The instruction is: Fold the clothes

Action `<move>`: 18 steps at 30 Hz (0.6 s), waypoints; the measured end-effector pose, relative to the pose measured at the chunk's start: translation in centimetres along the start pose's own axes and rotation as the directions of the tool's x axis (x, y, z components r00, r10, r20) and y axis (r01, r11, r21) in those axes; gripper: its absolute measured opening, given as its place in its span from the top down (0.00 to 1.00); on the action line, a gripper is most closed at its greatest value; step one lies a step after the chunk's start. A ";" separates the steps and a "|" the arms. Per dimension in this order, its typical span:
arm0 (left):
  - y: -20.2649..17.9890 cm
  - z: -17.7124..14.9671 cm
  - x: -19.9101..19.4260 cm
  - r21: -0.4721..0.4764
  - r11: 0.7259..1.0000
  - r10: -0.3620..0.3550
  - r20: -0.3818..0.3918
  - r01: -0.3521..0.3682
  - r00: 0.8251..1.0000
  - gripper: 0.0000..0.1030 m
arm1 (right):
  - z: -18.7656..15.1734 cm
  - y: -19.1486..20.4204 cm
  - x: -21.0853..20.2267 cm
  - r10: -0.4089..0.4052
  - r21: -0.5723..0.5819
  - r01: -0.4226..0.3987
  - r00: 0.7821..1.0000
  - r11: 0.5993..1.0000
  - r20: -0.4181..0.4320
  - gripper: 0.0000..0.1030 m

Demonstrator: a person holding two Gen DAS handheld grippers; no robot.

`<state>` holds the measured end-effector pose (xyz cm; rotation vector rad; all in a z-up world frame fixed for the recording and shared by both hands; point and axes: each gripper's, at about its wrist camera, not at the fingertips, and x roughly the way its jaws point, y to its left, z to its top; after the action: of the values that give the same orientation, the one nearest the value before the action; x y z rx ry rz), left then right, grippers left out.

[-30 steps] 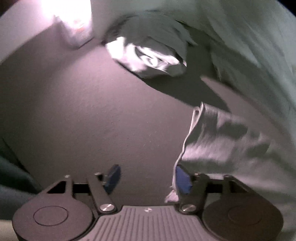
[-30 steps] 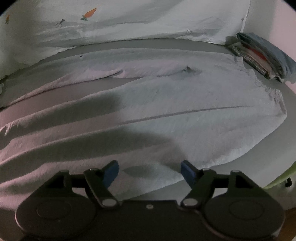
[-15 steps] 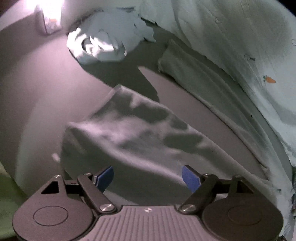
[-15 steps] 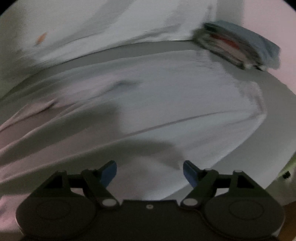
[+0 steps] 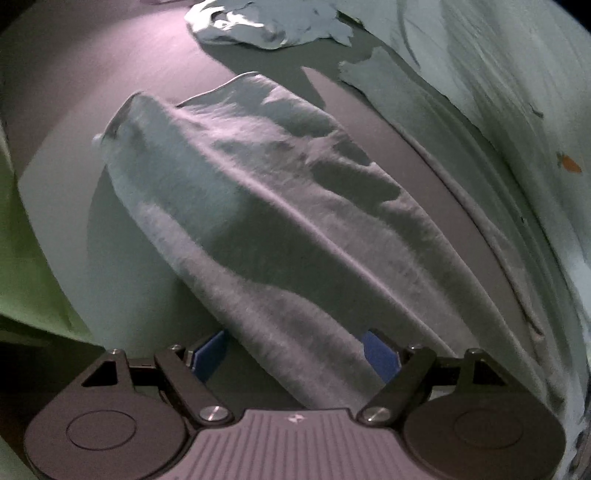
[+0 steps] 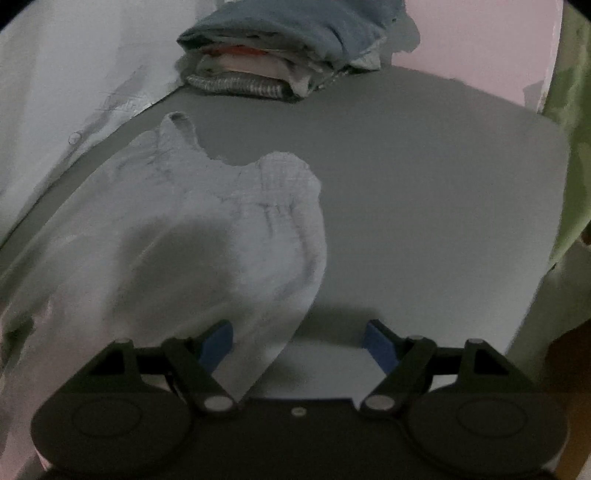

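Garment [image 5: 280, 206] blurred — edges cut off.

Grey table [image 6: 424, 177] carries a pale garment [image 6: 192, 236] spread flat. Folded stack [image 6: 280, 55] sits at its far edge, crumpled cloth [image 5: 266, 22] elsewhere.

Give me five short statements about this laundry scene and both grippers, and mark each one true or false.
1. The left gripper is open, with the grey garment lying between its fingers. True.
2. The right gripper is clamped shut on cloth. False: its jaws stand wide apart and grip nothing.
3. A stack of folded clothes sits at the far side of the grey surface. True.
4. The top item of that stack is bright red. False: it is blue-grey; red shows only as a thin layer inside.
5. A crumpled pale garment lies beyond the grey one in the left wrist view. True.
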<state>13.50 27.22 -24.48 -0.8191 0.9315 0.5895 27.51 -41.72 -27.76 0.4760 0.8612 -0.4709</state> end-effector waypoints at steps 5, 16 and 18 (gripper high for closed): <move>2.2 0.4 -0.8 -0.116 0.992 -0.039 0.081 0.048 0.996 0.20 | -0.3 1.5 1.1 -0.035 -0.124 0.036 0.999 0.992 0.005 0.14; 8.4 5.7 -1.1 -0.272 0.962 0.055 0.194 0.000 0.979 0.20 | -0.1 1.7 1.2 -0.074 -0.094 0.075 0.997 0.993 0.015 0.13; 8.2 6.7 -0.7 -0.268 0.963 0.084 0.192 -0.030 0.978 0.21 | 0.4 1.4 1.2 -0.071 -0.030 0.071 0.997 0.997 0.010 0.15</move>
<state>10.13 37.33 -24.44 -0.9526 0.7003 0.8448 29.25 -41.05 -28.19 0.4157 0.8776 -0.5238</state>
